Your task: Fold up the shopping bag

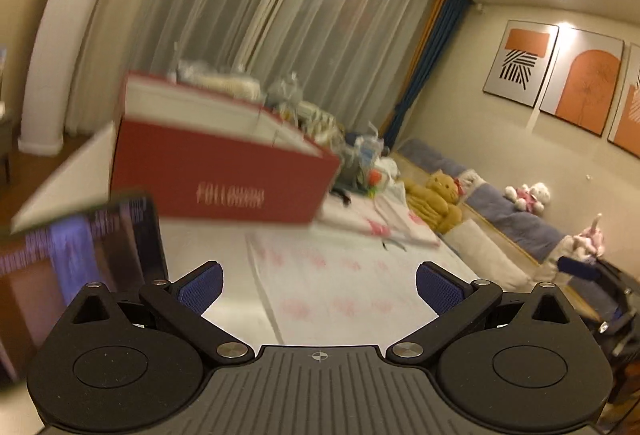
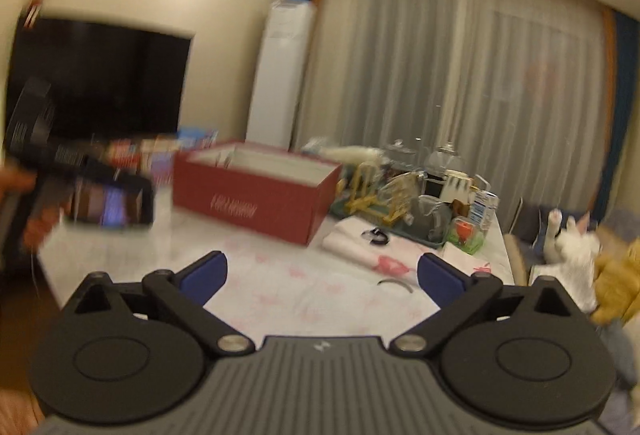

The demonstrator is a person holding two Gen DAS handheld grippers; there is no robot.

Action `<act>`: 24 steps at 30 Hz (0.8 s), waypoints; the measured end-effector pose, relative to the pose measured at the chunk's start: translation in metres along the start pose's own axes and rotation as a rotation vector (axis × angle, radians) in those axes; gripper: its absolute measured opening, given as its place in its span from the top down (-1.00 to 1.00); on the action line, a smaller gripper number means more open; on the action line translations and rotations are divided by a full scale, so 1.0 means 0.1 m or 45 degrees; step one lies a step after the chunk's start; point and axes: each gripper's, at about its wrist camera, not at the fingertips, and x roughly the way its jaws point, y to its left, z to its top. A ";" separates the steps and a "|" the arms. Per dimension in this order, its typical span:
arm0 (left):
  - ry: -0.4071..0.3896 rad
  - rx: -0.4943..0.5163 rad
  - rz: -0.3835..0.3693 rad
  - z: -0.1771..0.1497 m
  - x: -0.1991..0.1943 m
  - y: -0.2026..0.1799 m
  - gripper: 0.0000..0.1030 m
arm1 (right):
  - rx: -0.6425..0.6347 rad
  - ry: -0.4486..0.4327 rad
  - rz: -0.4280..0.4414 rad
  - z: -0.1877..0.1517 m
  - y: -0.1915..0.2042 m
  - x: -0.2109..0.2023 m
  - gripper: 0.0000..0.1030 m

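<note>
Two hand-held grippers, both spread wide, nothing between fingers: left hand-held gripper (image 1: 319,285), right hand-held gripper (image 2: 322,280). One shopping bag (image 1: 344,287), white with pink print, flat on desk (image 2: 192,239), directly ahead of and below both grippers, no contact visible. One red box (image 2: 256,191), open top, on desk at far side of bag. One dish rack (image 2: 404,203) with glassware, far right. Motion blur throughout.
</note>
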 end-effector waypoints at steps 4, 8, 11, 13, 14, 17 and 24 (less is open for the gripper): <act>0.064 -0.054 -0.012 -0.17 0.10 0.01 -1.00 | -0.162 0.116 0.133 -0.04 0.50 0.23 -0.58; 0.087 -0.175 -0.082 -0.25 0.15 0.12 -1.00 | -0.245 0.137 0.281 0.02 0.88 0.46 -0.54; 0.098 -0.199 -0.070 -0.30 0.18 0.12 -1.00 | -0.280 0.139 0.363 0.06 1.11 0.62 -0.54; 0.094 -0.218 -0.072 -0.31 0.18 0.13 -1.00 | -0.293 0.160 0.381 0.06 1.21 0.74 -0.52; 0.092 -0.225 -0.073 -0.32 0.19 0.14 -1.00 | -0.296 0.173 0.387 0.06 1.26 0.80 -0.43; 0.089 -0.231 -0.079 -0.31 0.23 0.14 -1.00 | -0.276 0.218 0.426 0.05 1.36 0.94 -0.26; 0.105 -0.229 -0.126 -0.30 0.30 0.10 -1.00 | -0.149 0.292 0.389 0.01 1.32 1.10 1.00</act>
